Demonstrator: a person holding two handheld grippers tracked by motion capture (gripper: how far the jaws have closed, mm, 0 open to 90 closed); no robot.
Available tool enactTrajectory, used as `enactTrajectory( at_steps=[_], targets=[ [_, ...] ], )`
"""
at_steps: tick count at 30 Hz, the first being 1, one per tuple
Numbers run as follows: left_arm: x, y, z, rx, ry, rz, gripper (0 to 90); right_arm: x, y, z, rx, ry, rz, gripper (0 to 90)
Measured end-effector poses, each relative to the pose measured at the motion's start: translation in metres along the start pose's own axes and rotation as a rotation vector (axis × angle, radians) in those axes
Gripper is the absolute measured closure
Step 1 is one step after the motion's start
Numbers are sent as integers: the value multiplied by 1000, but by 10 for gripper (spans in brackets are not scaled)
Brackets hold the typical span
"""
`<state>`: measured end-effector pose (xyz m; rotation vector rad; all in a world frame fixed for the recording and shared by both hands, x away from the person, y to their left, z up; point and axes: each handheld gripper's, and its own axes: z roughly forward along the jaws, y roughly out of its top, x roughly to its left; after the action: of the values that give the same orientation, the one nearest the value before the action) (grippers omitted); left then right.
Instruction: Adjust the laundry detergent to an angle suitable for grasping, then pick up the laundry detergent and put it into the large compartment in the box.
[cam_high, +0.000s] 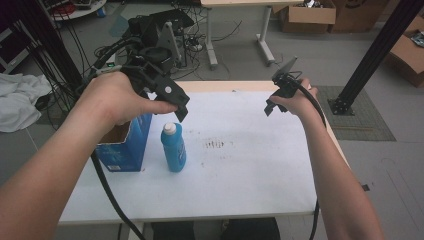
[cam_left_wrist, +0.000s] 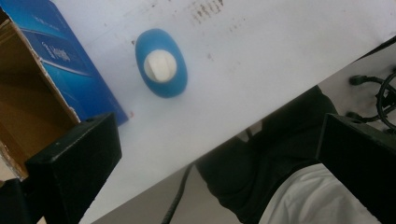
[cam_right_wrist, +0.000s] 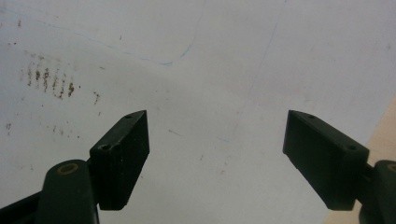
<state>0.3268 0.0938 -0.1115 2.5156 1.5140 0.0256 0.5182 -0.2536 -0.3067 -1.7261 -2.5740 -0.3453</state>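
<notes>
Two grippers aloft, both spread wide with nothing between the jaws.
I see the left gripper (cam_high: 172, 102) hovering above the blue bottle (cam_high: 173, 148), which stands upright on the white table (cam_high: 250, 165) just beside the open blue box (cam_high: 125, 142); right gripper (cam_high: 280, 95) hangs well apart over bare tabletop.

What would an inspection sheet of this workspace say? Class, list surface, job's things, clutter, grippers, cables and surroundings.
Surface: white table, brown smudges near the middle.
Job's things: blue bottle with white cap, upright; open blue box beside it, whether they touch cannot be told.
Clutter: nothing seen on the table.
Grippers: left gripper above bottle and box, jaws open, holding nothing; right gripper over bare table, jaws open, holding nothing.
Cables: one trails from each gripper; a tangle on the floor behind.
Surroundings: cardboard boxes, second desk, white cloth.
</notes>
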Motion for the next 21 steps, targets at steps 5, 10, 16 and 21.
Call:
enactTrajectory(
  at_steps=[5, 10, 16, 21],
  targets=[
    [1, 0, 0, 2, 3, -3, 5, 1, -1, -2, -5, 3, 2, 230],
    [2, 3, 4, 1, 6, -8, 3, 3, -1, -1, -1, -1, -7, 235],
    [4, 8, 9, 4, 6, -13, 3, 5, 2, 3, 4, -6, -20, 230],
    [7, 13, 18, 2, 3, -29, 5, 4, 2, 3, 0, -6, -21, 228]
  ],
)
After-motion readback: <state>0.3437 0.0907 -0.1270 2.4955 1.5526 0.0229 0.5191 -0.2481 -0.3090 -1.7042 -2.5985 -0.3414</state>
